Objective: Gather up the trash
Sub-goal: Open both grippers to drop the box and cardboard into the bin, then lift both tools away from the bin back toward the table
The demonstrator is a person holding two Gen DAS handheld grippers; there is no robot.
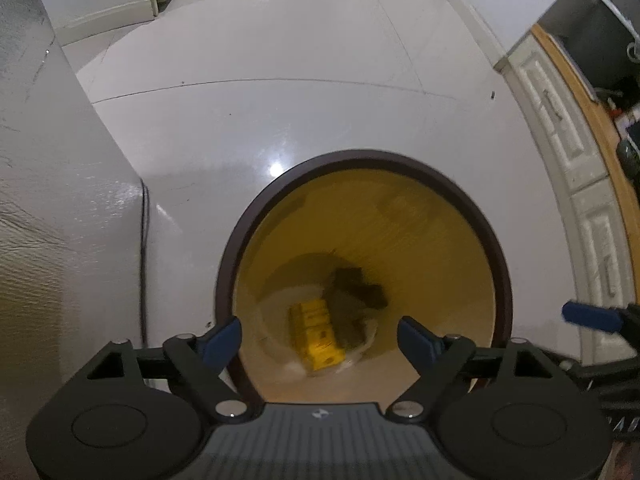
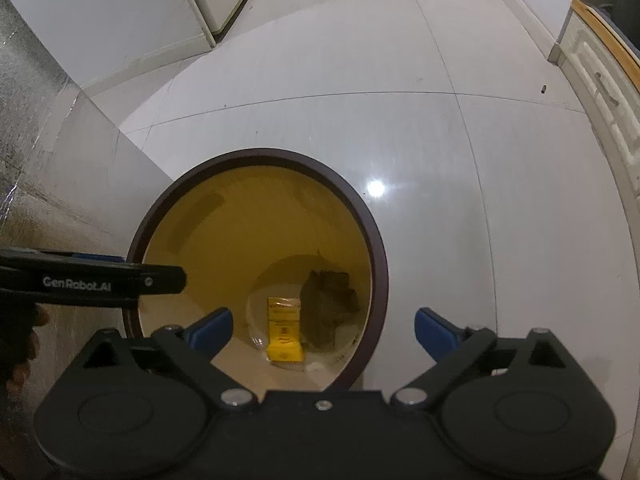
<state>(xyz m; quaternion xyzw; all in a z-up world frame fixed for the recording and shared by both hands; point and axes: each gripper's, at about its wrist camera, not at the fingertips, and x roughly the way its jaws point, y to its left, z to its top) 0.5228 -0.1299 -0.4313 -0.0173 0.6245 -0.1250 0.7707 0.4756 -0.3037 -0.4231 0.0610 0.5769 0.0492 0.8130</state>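
Bin: your round yellow bin with the dark rim sits on the pale floor, straight below both grippers.
Trash: yellow packet and dark crumpled piece lie side by side at the bottom (touching, as far as you can tell).
Left gripper: fingers spread wide over the mouth, holding nothing.
Right gripper: fingers likewise apart, nothing between them.

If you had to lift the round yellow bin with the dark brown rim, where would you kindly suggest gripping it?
Probably the dark brown rim of the round yellow bin, from straight above: its mouth faces up, and the rim is the one thin edge open jaws could straddle.
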